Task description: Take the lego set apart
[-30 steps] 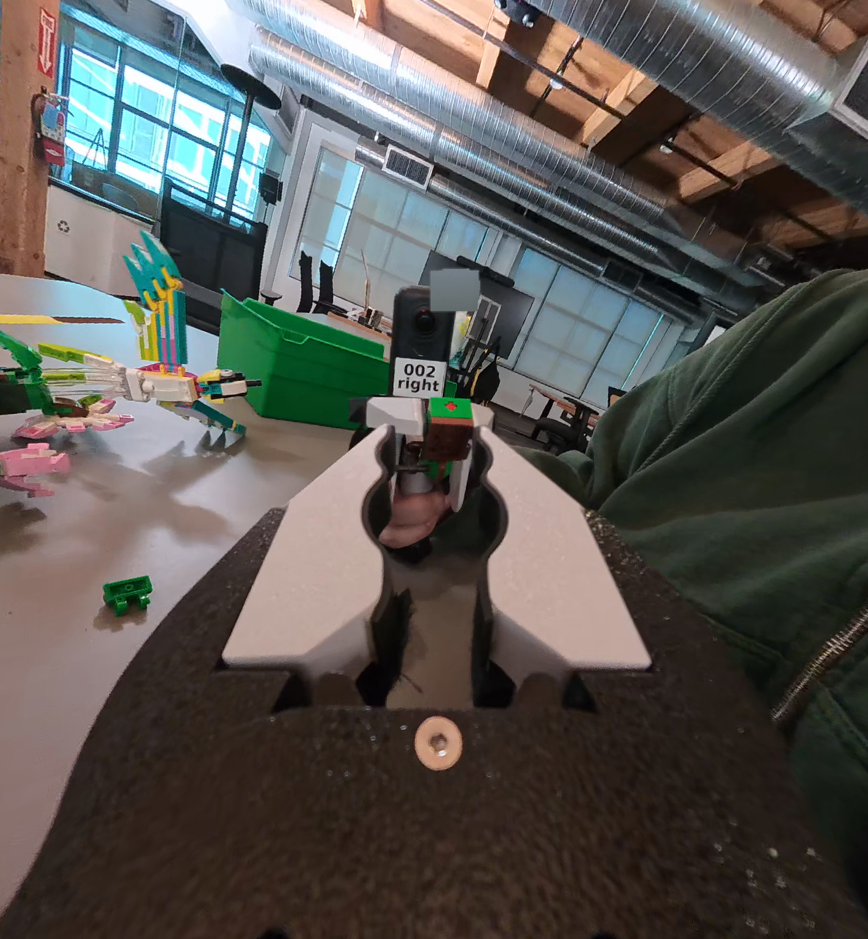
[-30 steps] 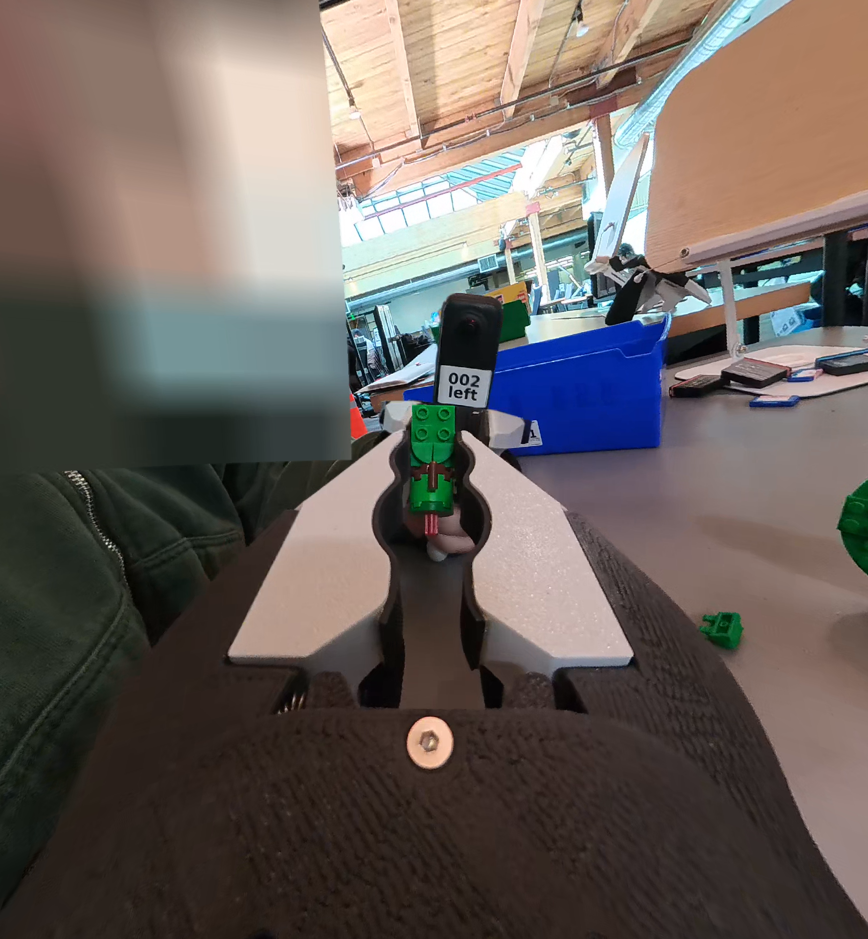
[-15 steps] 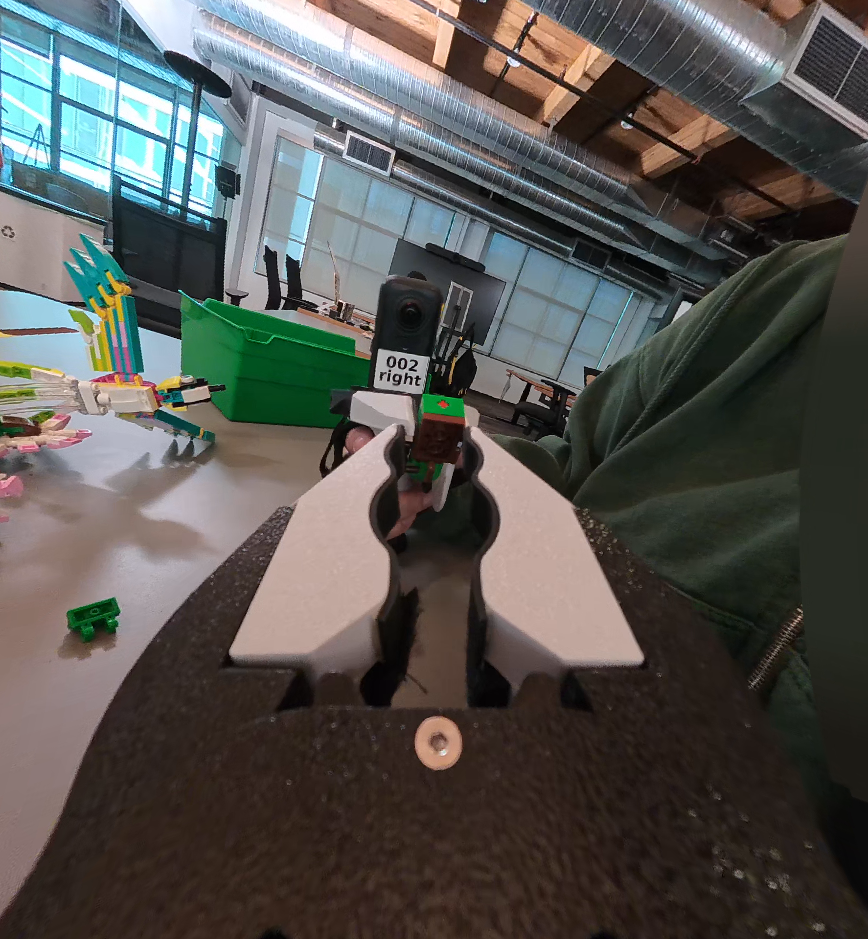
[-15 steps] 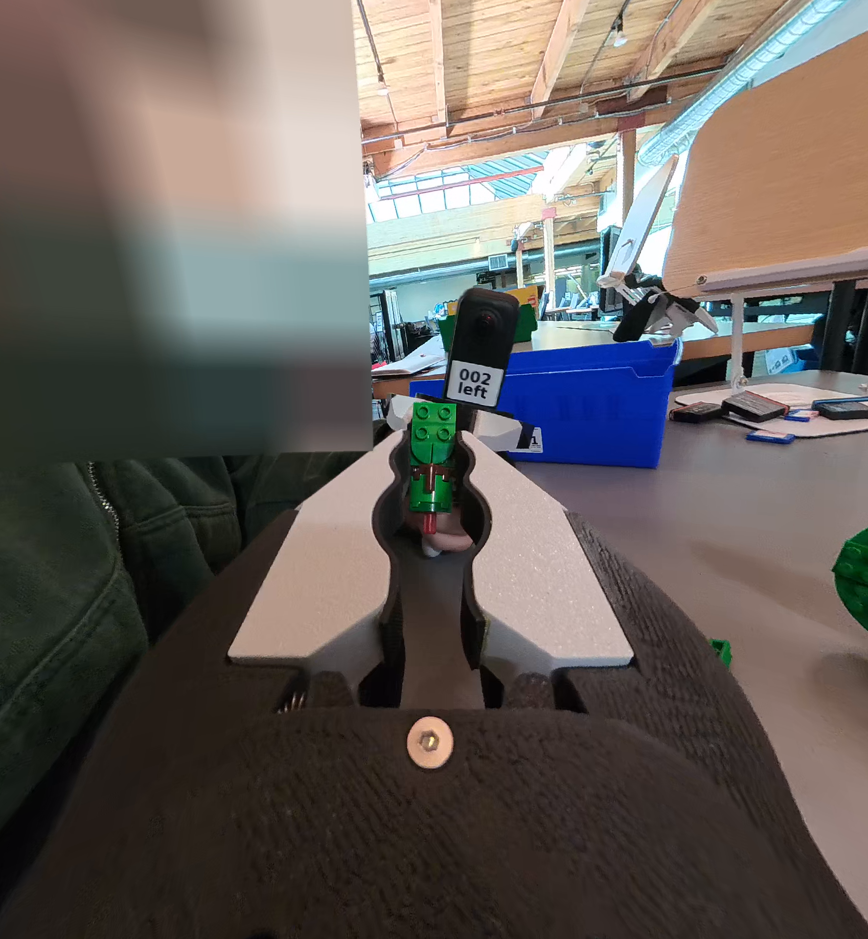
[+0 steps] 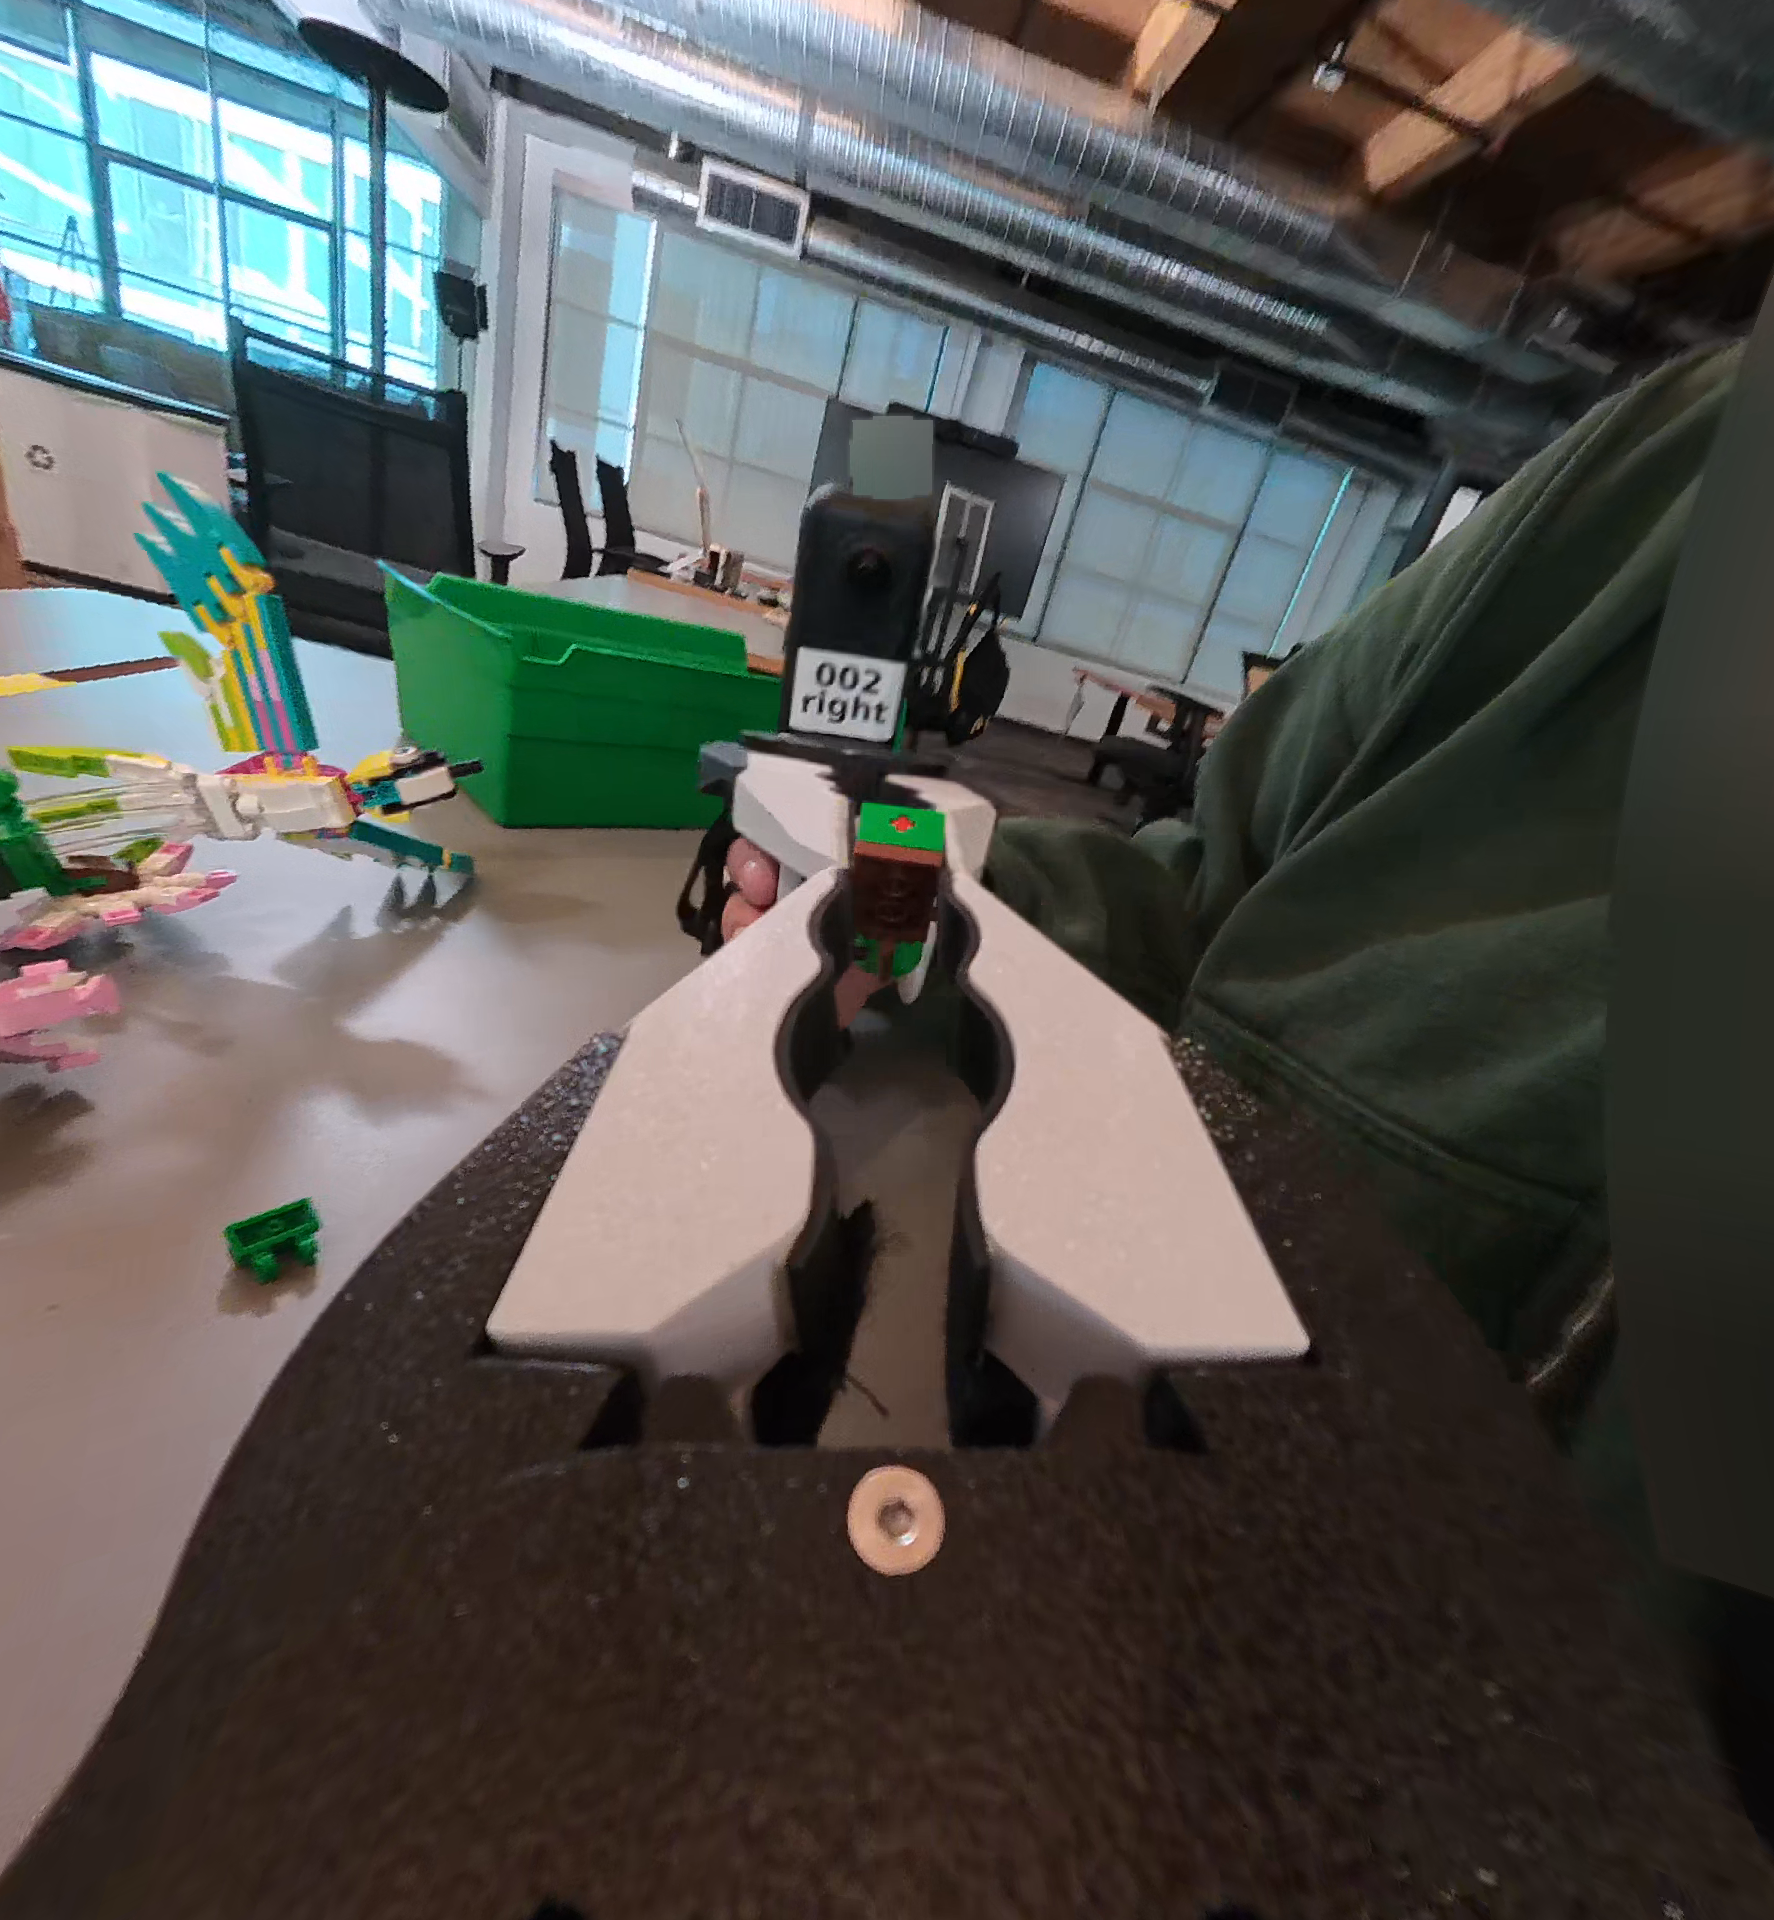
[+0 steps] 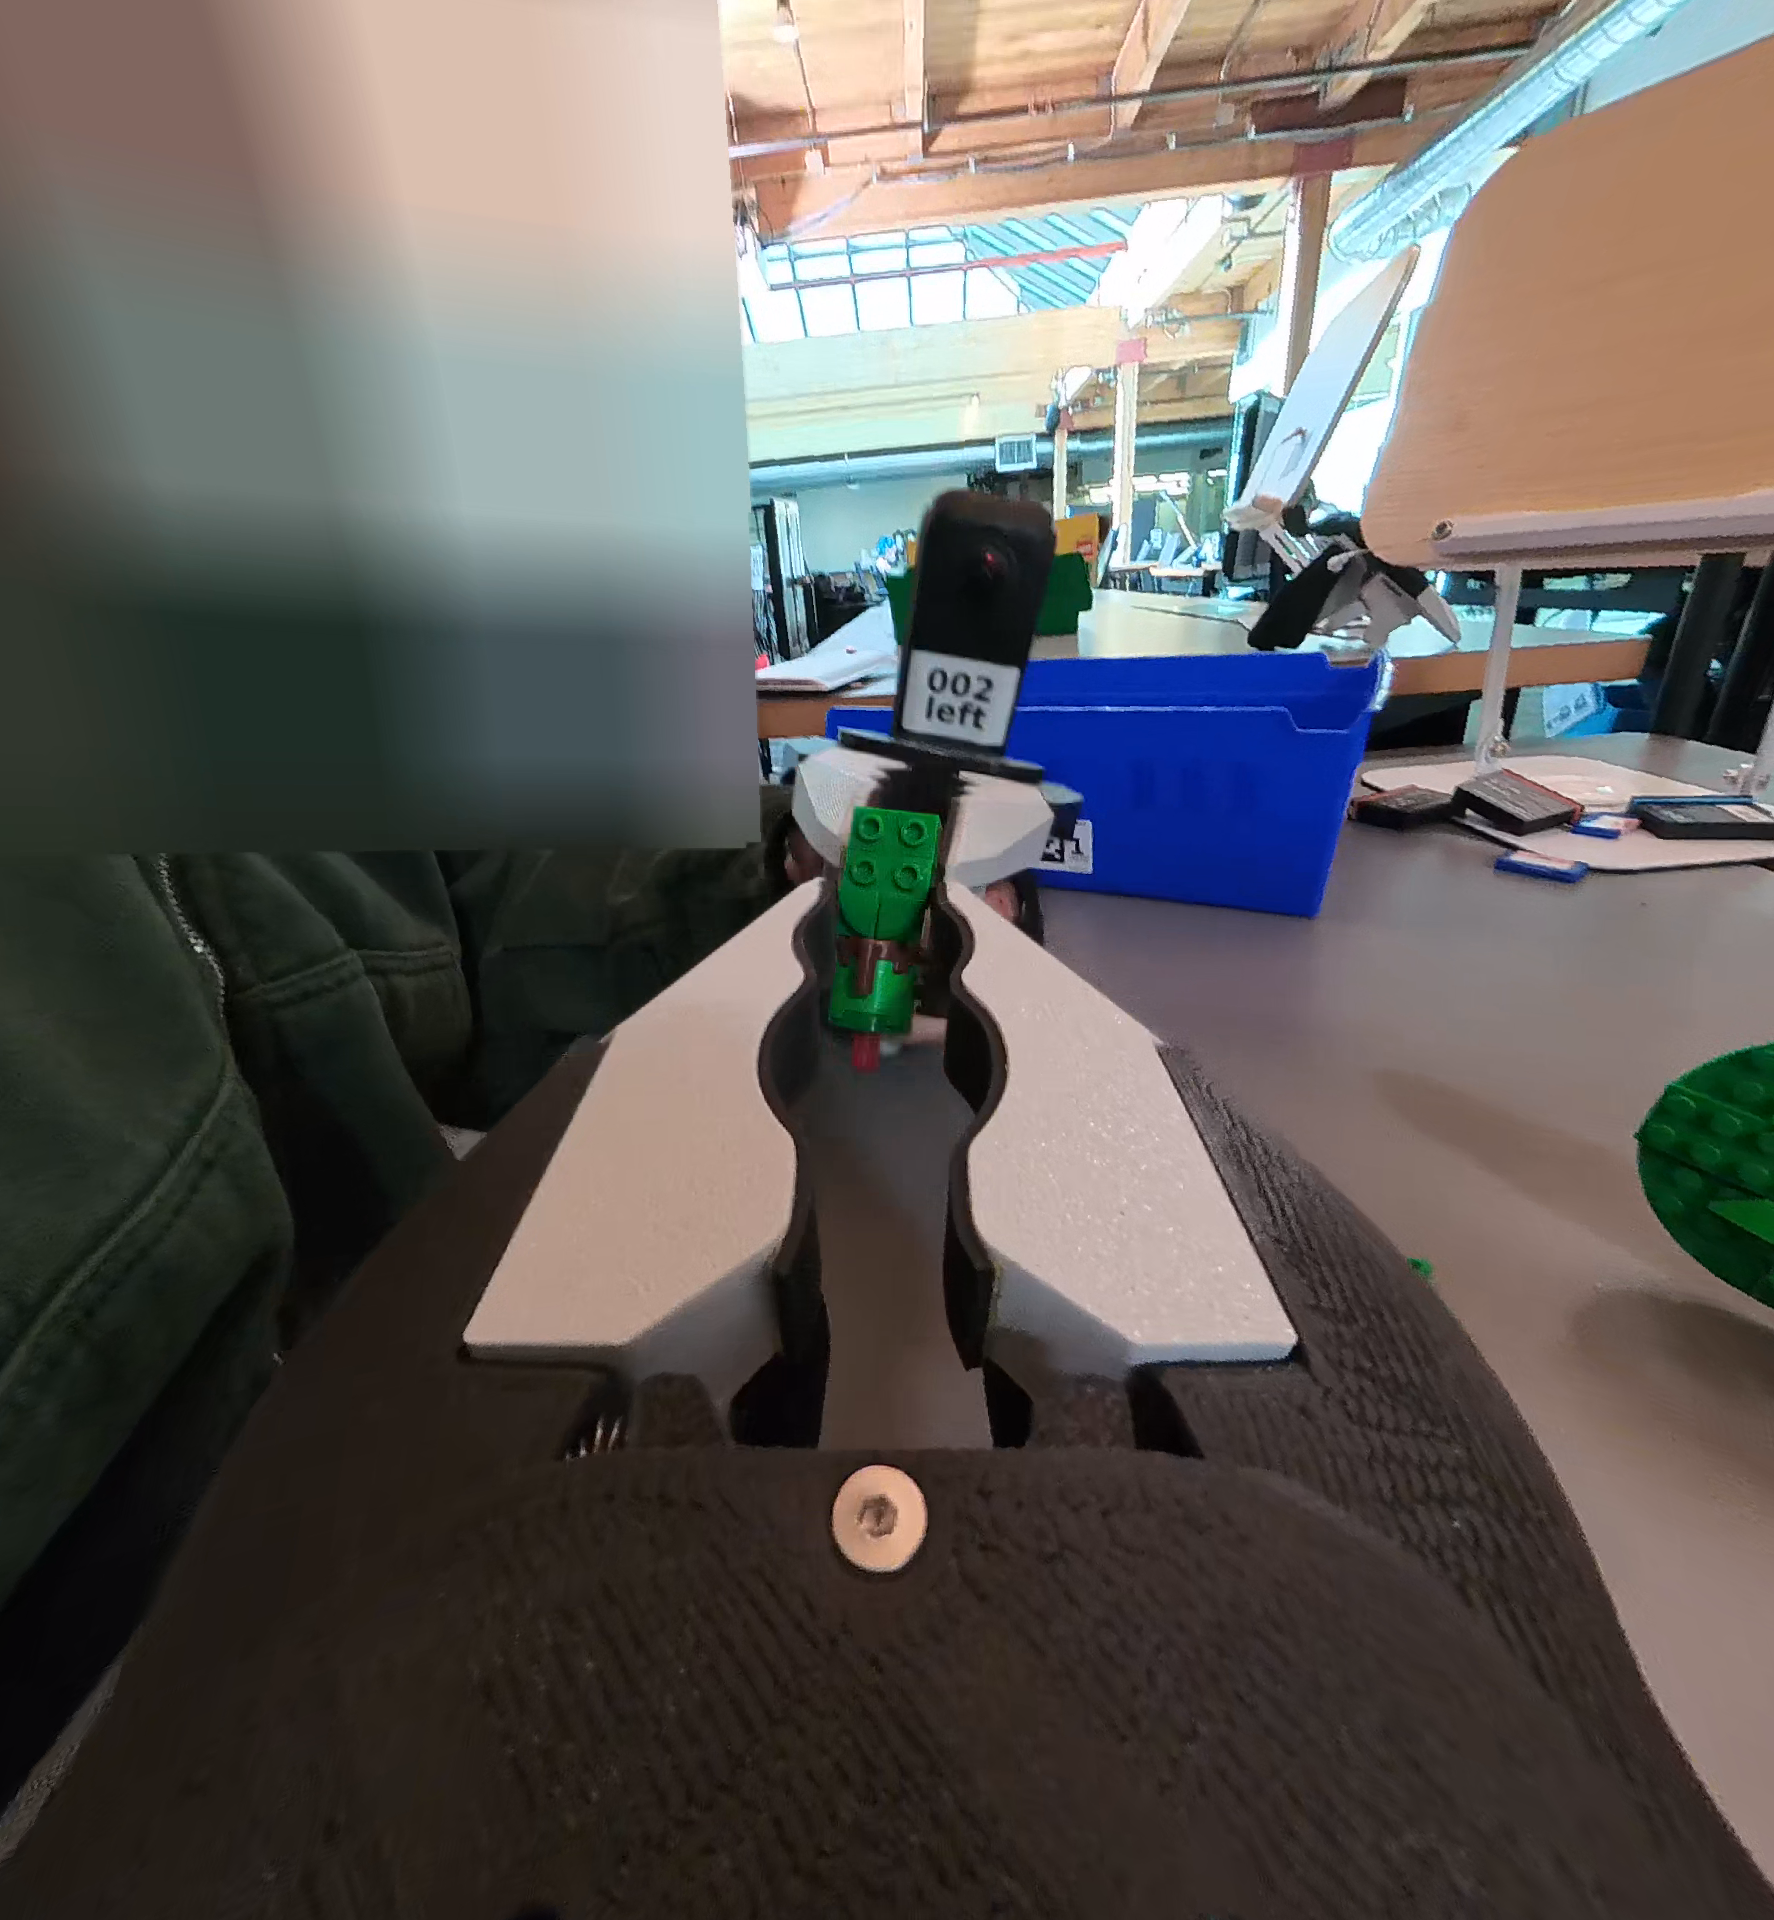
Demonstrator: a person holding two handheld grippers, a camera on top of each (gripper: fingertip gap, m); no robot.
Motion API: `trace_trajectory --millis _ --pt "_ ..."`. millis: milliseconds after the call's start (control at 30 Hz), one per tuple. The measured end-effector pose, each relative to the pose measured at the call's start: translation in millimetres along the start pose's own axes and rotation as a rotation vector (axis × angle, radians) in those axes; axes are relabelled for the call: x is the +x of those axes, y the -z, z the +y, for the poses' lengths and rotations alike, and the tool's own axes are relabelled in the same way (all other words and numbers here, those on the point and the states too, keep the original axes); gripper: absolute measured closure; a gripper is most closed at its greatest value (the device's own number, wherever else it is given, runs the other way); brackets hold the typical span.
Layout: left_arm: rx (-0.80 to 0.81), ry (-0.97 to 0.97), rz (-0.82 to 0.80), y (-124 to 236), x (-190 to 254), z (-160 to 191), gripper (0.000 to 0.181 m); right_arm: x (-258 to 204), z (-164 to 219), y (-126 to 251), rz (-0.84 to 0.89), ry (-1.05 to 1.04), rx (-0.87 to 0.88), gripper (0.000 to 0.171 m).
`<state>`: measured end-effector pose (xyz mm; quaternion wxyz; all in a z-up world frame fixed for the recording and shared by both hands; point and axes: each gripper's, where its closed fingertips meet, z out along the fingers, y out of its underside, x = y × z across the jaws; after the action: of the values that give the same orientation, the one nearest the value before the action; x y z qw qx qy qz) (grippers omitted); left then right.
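Here both the left gripper (image 5: 893,914) and right gripper (image 6: 878,935) pinch one small lego piece (image 6: 883,914), its middle hidden

My left claw (image 5: 893,914) squeezes a small brown and green lego piece (image 5: 896,894). My other claw (image 5: 888,821) grabs it from the far side. Left of the piece stands a colorful lego bird (image 5: 270,790), with a green bin (image 5: 571,717) behind and a little green brick (image 5: 273,1236) closer to me.

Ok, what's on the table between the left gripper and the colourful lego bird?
In the left wrist view, one small green lego piece lies loose on the table there; otherwise bare.
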<state>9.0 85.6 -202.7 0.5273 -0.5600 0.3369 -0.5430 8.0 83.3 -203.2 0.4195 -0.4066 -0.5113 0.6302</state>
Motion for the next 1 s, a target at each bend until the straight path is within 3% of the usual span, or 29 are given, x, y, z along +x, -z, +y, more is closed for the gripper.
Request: trace_trajectory --millis 267,433,700,833,1000 --pt "-0.238 -0.153 -0.181 0.1 -22.4 30.2 0.168 17.2 21.6 6.7 0.124 0.083 -0.166 0.156" --pt "-0.377 -0.212 -0.214 0.1 -27.0 51.1 0.164 18.2 41.8 13.5 0.137 0.142 -0.334 0.157" --pt "-0.312 -0.232 -0.183 -5.6 -17.1 45.6 0.149 8.1 36.8 16.0 0.078 0.123 -0.314 0.158" --pt "-0.301 -0.233 -0.147 -8.4 -12.2 46.4 0.166 3.0 31.5 14.0 0.050 0.104 -0.276 0.158" --pt "-0.283 -0.243 -0.137 -8.1 -10.2 40.3 0.167 2.8 24.9 11.5 0.070 0.110 -0.232 0.157"
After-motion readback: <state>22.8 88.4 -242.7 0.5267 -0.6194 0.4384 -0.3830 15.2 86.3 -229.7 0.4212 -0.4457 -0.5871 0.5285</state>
